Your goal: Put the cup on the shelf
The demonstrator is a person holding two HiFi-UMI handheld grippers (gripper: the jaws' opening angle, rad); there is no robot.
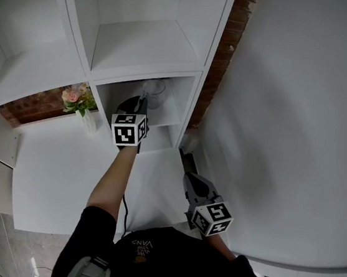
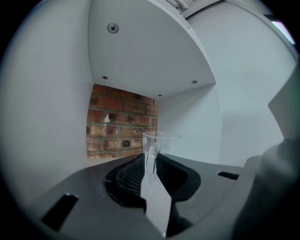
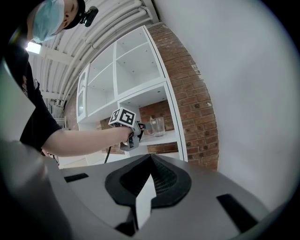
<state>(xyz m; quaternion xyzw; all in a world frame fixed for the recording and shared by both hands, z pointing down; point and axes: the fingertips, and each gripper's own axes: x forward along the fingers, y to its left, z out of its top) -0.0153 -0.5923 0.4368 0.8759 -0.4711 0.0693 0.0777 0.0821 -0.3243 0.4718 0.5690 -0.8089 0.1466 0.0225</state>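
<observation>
**Cup** (image 2: 158, 140): clear, with a handle, upright. It is inside the lower right compartment of the white shelf unit (image 1: 153, 44), towards the back. In the right gripper view its base sits level with the compartment's board, and it appears to stand on that board.

**Your left tool** (image 2: 152, 153): reached into that same compartment. Its jaws are closed on the cup's handle, and the clear strip of the handle runs up between the tips. The cup's body stands just beyond the tips. The marker cube (image 1: 129, 129) rides on the tool's back, at the mouth of the compartment. Your left forearm (image 1: 115, 178) stretches across the desk towards it.

**Your right tool** (image 3: 150, 156): jaws together, with nothing between them. It is held low and close to your body, well apart from the cup and shelf. It points towards the shelf unit, so its view takes in the left tool and the cup. It carries its own marker cube (image 1: 212, 218).

**Compartment**: white side walls and a white top panel with screw heads. The back is open onto a brick wall (image 2: 119, 124).

**Desk** (image 1: 63, 171): white, running along the foot of the shelf unit.

**Flowers** (image 1: 75, 97): a small pink and cream bunch in a pale vase (image 1: 89, 121). They stand on the desk just left of the compartment.

**White wall** (image 1: 301, 119): plain, to the right of the shelf unit, with a strip of brick showing between them.
</observation>
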